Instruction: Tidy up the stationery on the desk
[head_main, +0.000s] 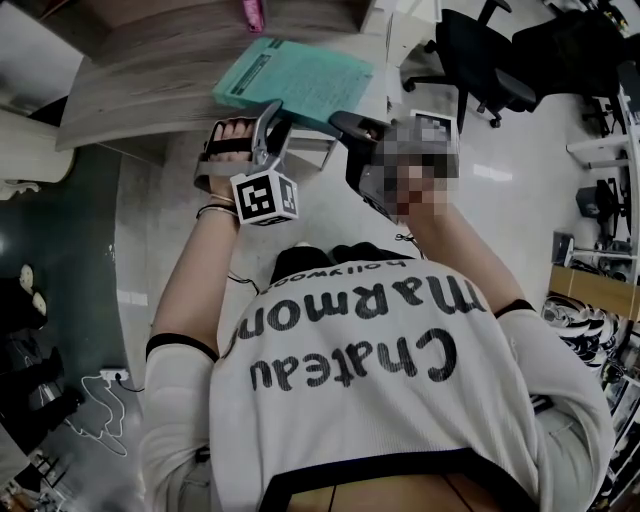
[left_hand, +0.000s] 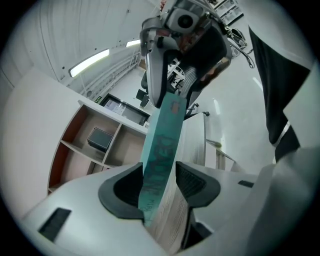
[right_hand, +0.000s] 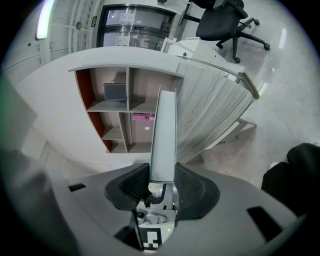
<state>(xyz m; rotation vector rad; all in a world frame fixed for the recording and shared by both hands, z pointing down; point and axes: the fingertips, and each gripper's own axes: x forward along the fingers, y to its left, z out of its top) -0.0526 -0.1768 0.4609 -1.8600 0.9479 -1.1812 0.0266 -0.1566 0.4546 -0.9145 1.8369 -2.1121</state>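
a mosaic patch hides most of the right gripper (head_main: 347, 124). it and the left gripper (head_main: 271, 110) both clamp the near edge of the teal booklet (head_main: 296, 76), whose length runs far-left by the desk (head_main: 140, 95) edge.

One booklet (head_main: 295, 82), teal-green with faint dark print. Counter (head_main: 140, 85), grey-brown wood grain. Left tool (left_hand: 160, 182), pale grey with black ribbed pads (left_hand: 194, 183) and a cube (head_main: 265, 196) of black-and-white square markers; sweater (head_main: 400, 410), white with black lettering and trim.
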